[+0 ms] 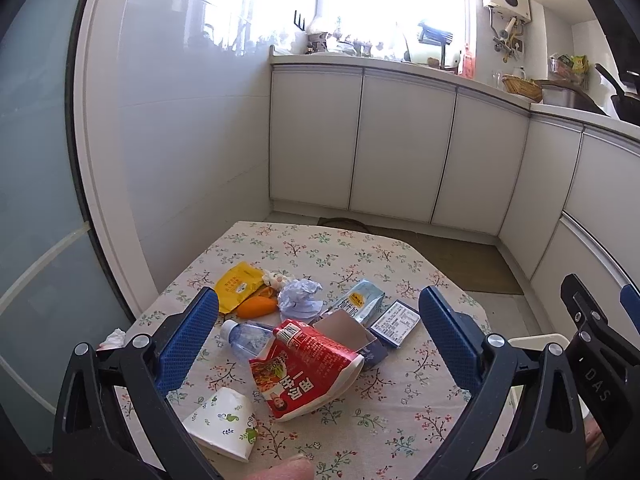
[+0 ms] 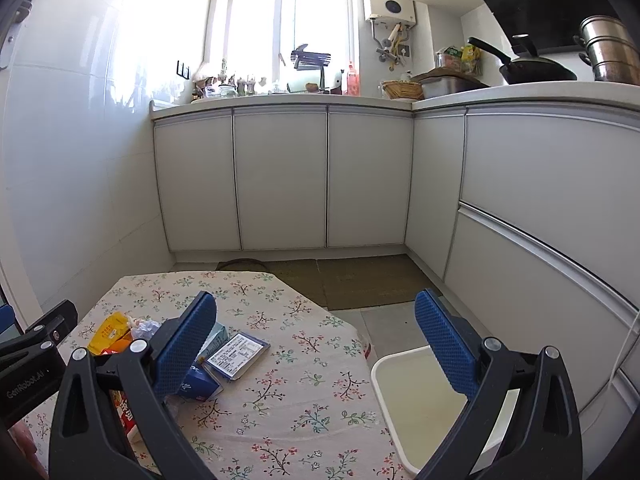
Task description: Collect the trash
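- Our left gripper [image 1: 320, 336] is open wide and holds nothing. Its two blue fingers [image 1: 188, 344] hang over the table [image 1: 400, 412] with the flowery cloth.
- Nearest to us, low between those fingers, a white paper cup [image 1: 224, 420] lies on its side.
- Just past the cup lies a big red packet [image 1: 308, 376]. It sits right in the middle of the gap between our left fingers, but they do not touch it.
- A clear plastic bottle [image 1: 248, 338] lies next to the red packet, close to the left finger.
- An open blue box [image 1: 356, 338] touches the far side of the red packet. A dark flat pack with a white label [image 1: 396, 322] lies beside it, near the right finger.
- Farther on we see a light blue milk carton [image 1: 364, 300], a ball of crumpled paper [image 1: 300, 298], an orange bit [image 1: 256, 306] and a yellow pouch [image 1: 236, 286].
- A small white tissue [image 1: 116, 336] lies at the table's left edge, outside our left finger.
- Our right gripper [image 2: 320, 344] is open wide too and holds nothing.
- Its left finger [image 2: 184, 344] hangs over the blue box, and the labelled pack lies between the two fingers, closer to the left one.
- Its right finger hangs over a white bin [image 2: 404, 400] that stands just beside the table.
- Far off, white cupboards [image 2: 280, 176] stand under a counter and a bright window [image 2: 280, 16].
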`<move>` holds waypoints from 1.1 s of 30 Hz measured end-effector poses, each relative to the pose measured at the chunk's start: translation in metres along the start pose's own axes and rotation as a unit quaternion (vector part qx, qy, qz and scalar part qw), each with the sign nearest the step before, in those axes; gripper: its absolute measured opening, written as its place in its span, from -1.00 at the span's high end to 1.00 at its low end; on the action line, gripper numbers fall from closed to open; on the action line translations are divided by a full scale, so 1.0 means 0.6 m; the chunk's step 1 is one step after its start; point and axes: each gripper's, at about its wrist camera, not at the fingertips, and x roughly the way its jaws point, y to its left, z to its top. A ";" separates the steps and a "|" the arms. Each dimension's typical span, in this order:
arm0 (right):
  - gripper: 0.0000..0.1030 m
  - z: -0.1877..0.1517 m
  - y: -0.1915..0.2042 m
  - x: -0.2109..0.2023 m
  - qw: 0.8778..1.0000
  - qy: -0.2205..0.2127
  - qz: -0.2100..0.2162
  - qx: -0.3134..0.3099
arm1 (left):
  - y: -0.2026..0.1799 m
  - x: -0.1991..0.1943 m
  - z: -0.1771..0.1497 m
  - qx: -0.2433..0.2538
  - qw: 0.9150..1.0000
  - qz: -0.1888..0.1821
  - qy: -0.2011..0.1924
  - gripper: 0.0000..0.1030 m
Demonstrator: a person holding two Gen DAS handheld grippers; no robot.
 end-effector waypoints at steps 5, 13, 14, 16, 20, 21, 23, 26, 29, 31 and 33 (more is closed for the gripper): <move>-0.88 -0.002 0.000 0.004 1.000 0.010 -0.001 0.002 | -0.001 0.001 -0.002 -0.014 1.000 -0.008 0.006 -0.87; -0.88 -0.005 -0.002 0.005 1.000 0.017 -0.005 -0.001 | -0.007 0.002 -0.005 -0.009 1.000 -0.008 0.011 -0.87; -0.88 -0.006 -0.002 0.005 1.000 0.016 -0.005 0.000 | -0.007 0.002 -0.005 -0.007 1.000 -0.008 0.010 -0.87; -0.88 -0.008 -0.004 0.005 1.000 0.010 -0.006 0.001 | -0.009 0.002 -0.006 -0.007 1.000 -0.008 0.008 -0.87; -0.88 -0.009 -0.004 0.004 1.000 0.010 -0.007 0.001 | -0.010 0.004 -0.007 -0.003 1.000 -0.006 0.012 -0.87; -0.88 -0.009 -0.005 0.004 1.000 0.009 -0.007 0.002 | -0.010 0.004 -0.008 -0.003 1.000 -0.006 0.012 -0.87; -0.88 -0.009 -0.005 0.004 1.000 0.007 -0.008 0.001 | -0.010 0.005 -0.007 -0.001 1.000 -0.006 0.009 -0.87; -0.88 -0.010 -0.005 0.004 1.000 0.005 -0.008 0.001 | -0.010 0.005 -0.007 -0.001 1.000 -0.006 0.009 -0.87; -0.88 -0.010 -0.006 0.004 1.000 0.002 -0.008 0.002 | -0.009 0.006 -0.008 0.000 1.000 -0.005 0.017 -0.87; -0.88 -0.011 -0.007 0.004 1.000 0.003 -0.009 0.001 | -0.008 0.008 -0.008 -0.001 1.000 -0.005 0.017 -0.87; -0.88 -0.012 -0.006 0.008 1.000 0.011 -0.006 0.003 | -0.007 0.010 -0.008 -0.001 1.000 -0.004 0.020 -0.87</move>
